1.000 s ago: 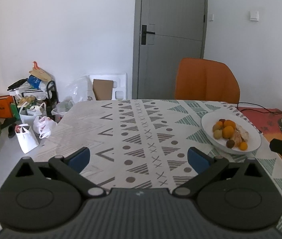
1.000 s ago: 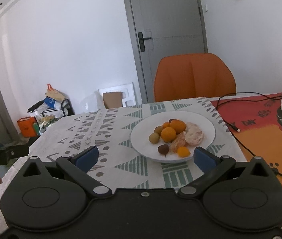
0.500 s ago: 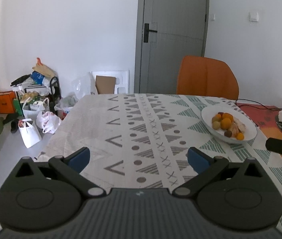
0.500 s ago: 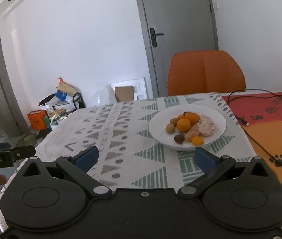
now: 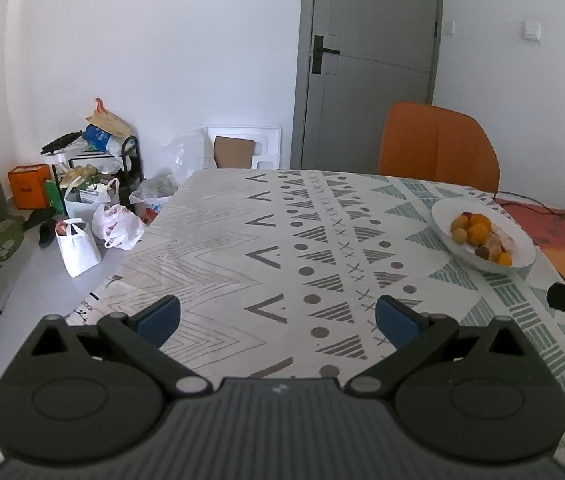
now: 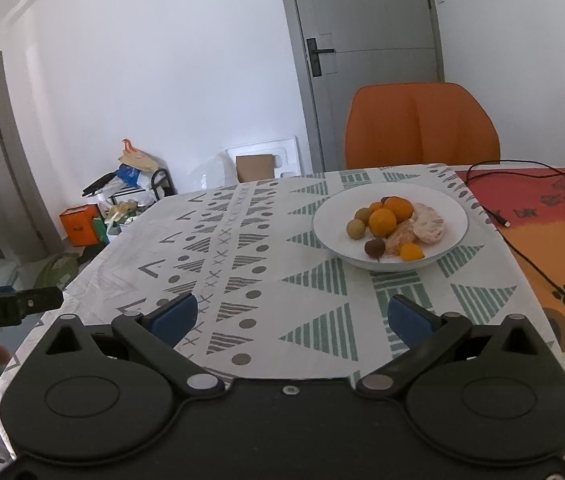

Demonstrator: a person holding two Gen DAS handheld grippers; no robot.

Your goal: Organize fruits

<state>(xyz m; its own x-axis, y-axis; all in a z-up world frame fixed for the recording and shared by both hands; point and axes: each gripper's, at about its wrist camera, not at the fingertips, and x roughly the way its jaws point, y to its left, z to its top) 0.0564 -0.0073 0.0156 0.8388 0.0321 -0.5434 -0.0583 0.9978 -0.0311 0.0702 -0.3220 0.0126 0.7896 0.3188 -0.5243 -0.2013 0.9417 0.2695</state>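
While both jaws stand wide apart and empty, the fruit plate (image 6: pixel 390 222) lies ahead and slightly right of the right hand-held gripper (image 6: pixel 289 318). It sits well off to the right of the left hand-held gripper (image 5: pixel 278 318) on the worktop (image 5: pixel 242 248); right is nearer, I judge.

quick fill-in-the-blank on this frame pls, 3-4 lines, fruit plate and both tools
1. All the fruit sits on a white ____.
2. Both the left tool and the right tool are ____, with nothing between their fingers.
3. Behind the table, in front of the grey door, stands a chair coloured ____.
4. In the right wrist view, the black cable lies to the ____ of the plate.

Missing words: plate; open; orange; right
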